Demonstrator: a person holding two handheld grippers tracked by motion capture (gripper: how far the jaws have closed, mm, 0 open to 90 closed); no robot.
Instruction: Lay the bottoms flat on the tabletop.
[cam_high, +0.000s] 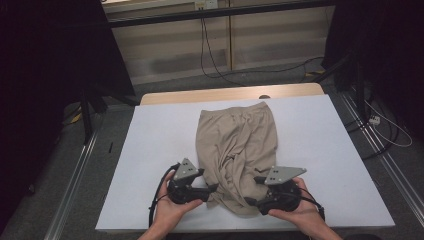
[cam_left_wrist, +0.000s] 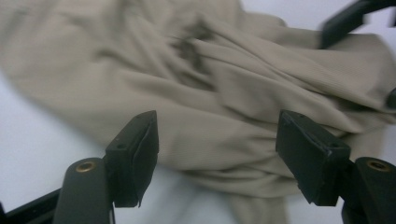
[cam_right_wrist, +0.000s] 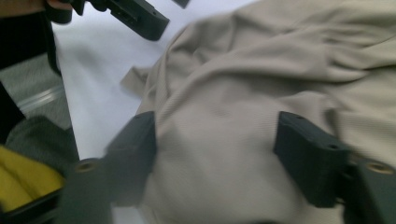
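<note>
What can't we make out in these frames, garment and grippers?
- Beige garment, high view: type unclear; it lies crumpled, folds hiding its shape.
- Garment's near edge, high view: both sides covered by the left gripper and right gripper.
- Left gripper view: cloth blurred; whether the pads touch it is unclear.
- Right gripper view: the blurred left pad; contact with the cloth unclear.

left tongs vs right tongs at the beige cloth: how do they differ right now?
The left tongs sit at the beige cloth's left near edge; the right tongs sit at its right near side. Seen along their own jaws, the left tongs have cloth edge and white table between the jaws, while the right tongs have cloth across nearly the whole gap. Shared: both point inward, jaws apart, neither pinching fabric.
</note>
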